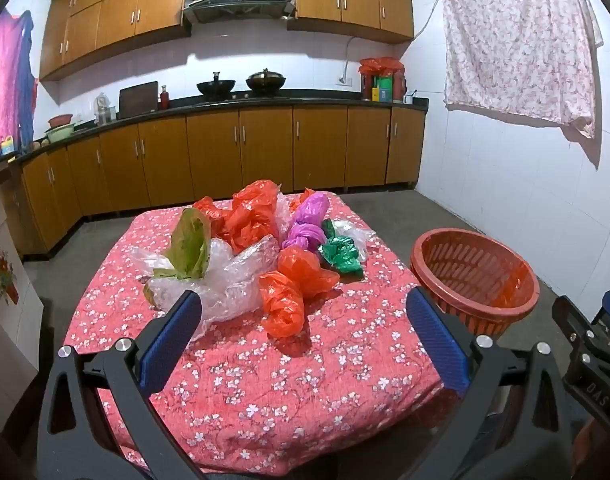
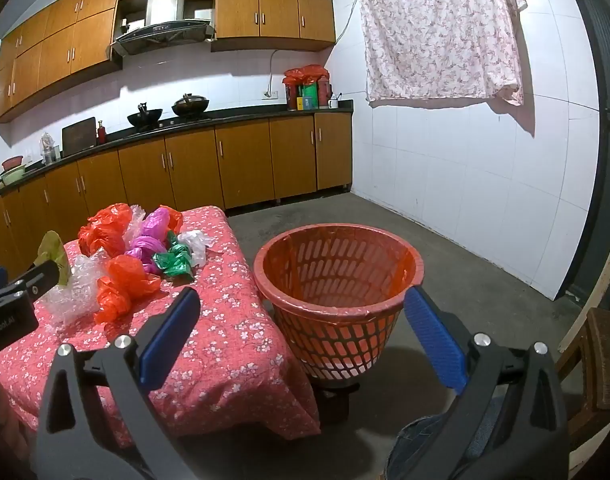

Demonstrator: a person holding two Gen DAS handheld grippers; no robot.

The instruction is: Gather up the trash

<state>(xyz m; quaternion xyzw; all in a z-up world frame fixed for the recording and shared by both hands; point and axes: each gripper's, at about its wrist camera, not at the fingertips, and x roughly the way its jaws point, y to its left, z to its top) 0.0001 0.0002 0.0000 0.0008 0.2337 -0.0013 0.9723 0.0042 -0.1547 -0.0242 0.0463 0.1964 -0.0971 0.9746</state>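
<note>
**Op:** Nearest my left claw (image 1: 305, 320), spread wide and holding nothing, is the crinkly orange bag (image 1: 293, 292), dead ahead on the counter (image 1: 305, 392), its long axis running away from me.

**Spotter:** Left to right?

**Op:** Limp green leaf (image 1: 189, 244), clear bubble wrap (image 1: 233, 280), glossy purple bag (image 1: 307, 224), then the slotted red basket (image 2: 337, 276). Right claw (image 2: 305, 320) is spread too, facing the basket, so I reckon left is nearer.

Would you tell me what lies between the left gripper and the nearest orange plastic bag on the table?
Only bare floral tablecloth lies between the open left gripper and the nearest orange bag, as the left wrist view shows; the bubble wrap sits off to the left.
</note>
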